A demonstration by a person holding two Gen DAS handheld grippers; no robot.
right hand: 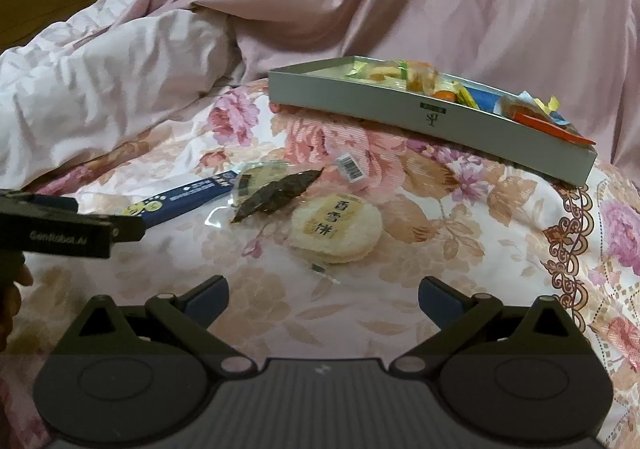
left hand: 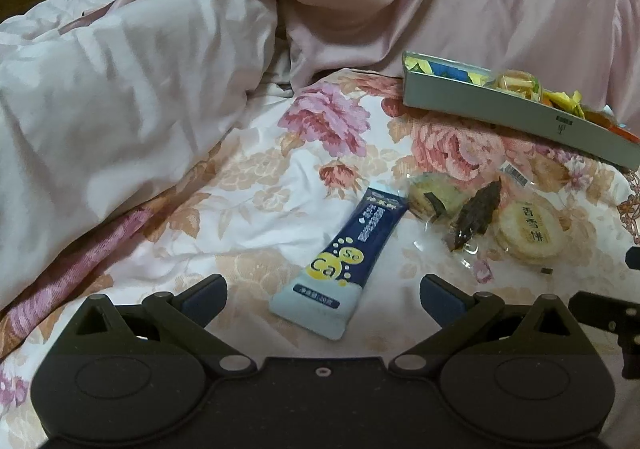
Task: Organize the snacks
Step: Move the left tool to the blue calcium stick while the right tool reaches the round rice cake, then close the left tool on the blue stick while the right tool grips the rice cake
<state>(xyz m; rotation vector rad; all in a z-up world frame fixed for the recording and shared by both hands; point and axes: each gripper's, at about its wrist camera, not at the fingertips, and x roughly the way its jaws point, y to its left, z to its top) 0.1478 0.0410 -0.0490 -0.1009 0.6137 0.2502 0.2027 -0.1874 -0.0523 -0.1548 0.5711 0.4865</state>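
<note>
Nearest the left wrist camera, the left tool (left hand: 322, 299) hovers low over a floral bedspread (left hand: 248, 185) with its two blue-padded fingers spread wide apart and nothing between them. Just ahead of the gap lies a dark blue and white stick sachet (left hand: 342, 263) marked "Ca" in a yellow circle, flat on the bedspread and angled up toward the right. To its right sit three more loose snacks close together: a clear-wrapped cracker with a seaweed strip (left hand: 432, 199), a dark leaf-shaped dried piece (left hand: 478, 215) in clear wrap, overlapping it, and a round pale rice cracker (left hand: 528, 229) printed with Chinese characters. Beyond them, a shallow grey box (left hand: 500, 113) rests on the bedspread, already holding a jumble of yellow, orange and blue wrapped snacks. Rumpled pink bedding (left hand: 120, 97) is heaped behind and to the left. From the right wrist camera, the right tool (right hand: 323, 299) likewise has its fingers wide apart and empty, low over the bedspread (right hand: 440, 269), with the round rice cracker (right hand: 336, 229) just ahead of it. The dark piece (right hand: 276, 193) overlaps the seaweed cracker (right hand: 260, 179) behind that, and the sachet (right hand: 188, 197) runs off to the left, its near end hidden behind the black body of the left tool (right hand: 120, 227), which enters from the left edge. The grey box (right hand: 400, 113) lies farther back on the right.
</note>
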